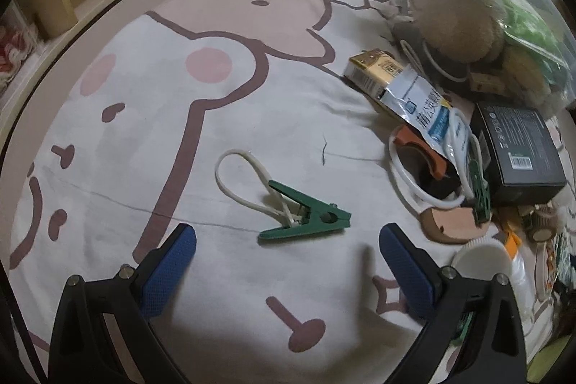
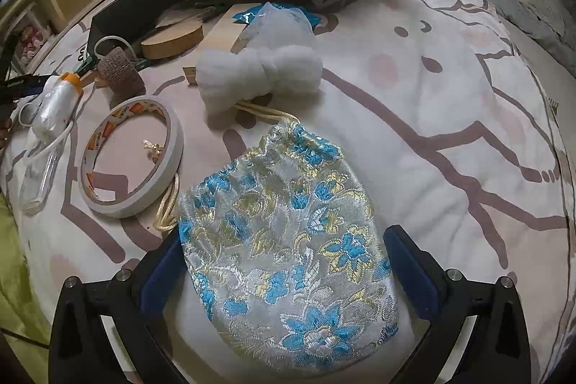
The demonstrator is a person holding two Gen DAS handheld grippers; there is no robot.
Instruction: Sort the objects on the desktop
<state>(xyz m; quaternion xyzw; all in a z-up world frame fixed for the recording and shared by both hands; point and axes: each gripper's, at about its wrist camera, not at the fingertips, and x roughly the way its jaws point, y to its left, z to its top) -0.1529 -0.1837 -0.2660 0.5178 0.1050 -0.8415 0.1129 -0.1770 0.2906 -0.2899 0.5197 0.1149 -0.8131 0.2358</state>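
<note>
A green clip (image 1: pixel 306 217) with a white cord loop (image 1: pixel 240 180) lies on the bed sheet (image 1: pixel 151 117), just ahead of the left tool (image 1: pixel 288 261). That tool's jaws stand wide apart, holding nothing, and the clip sits beyond the blue pads (image 1: pixel 169 272), not between them. To the right of the clip is a heap: a yellow box (image 1: pixel 374 72), a white-and-blue packet (image 1: pixel 424 107), an orange piece (image 1: pixel 421 150), a white cable (image 1: pixel 414 182), a black box (image 1: pixel 518 150) and a brown plush (image 1: pixel 453 13).

In the right wrist view a brocade pouch (image 2: pixel 288 258) with blue flowers lies on the same sheet, its lower part between the pads of the right tool (image 2: pixel 288 272). The jaws are wide; the left pad is at the pouch's edge, the right pad stands clear of it. A yellow drawstring (image 2: pixel 259 112) runs from the pouch's gathered neck. Beside the pouch to the left lies a tape ring (image 2: pixel 131 157), and beyond it a white wad (image 2: pixel 259 74), a brown roll (image 2: pixel 120 72) and a wooden disc (image 2: pixel 172 40).
</note>
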